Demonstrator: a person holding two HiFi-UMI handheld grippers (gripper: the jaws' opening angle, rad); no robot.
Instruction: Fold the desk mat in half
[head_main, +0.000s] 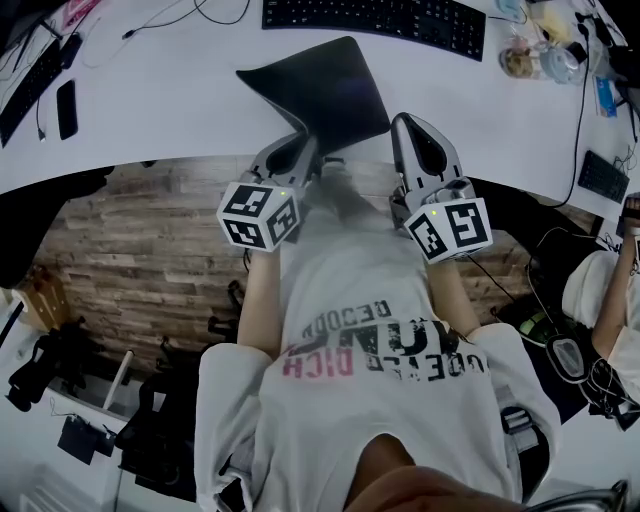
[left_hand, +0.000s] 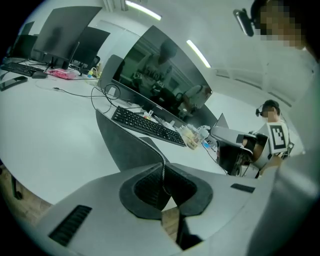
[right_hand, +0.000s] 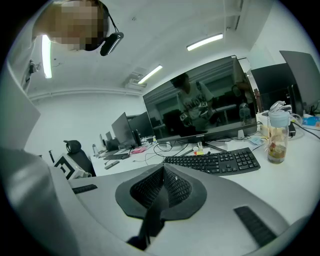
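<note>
White desk was spread across the far side. On it the desk mat was raised at its near edge, pinched by the left gripper and the right gripper, both clamped narrowly onto it. The thin hold (only the rim was caught) could be lost mid-swing, or the fold skewed if one side were carried ahead.

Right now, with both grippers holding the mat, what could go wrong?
1. The left gripper and the right gripper pinch only the thin near edge of the desk mat, so it may slip out.
2. The keyboard lies close beyond the mat; folding forward could push it.
</note>
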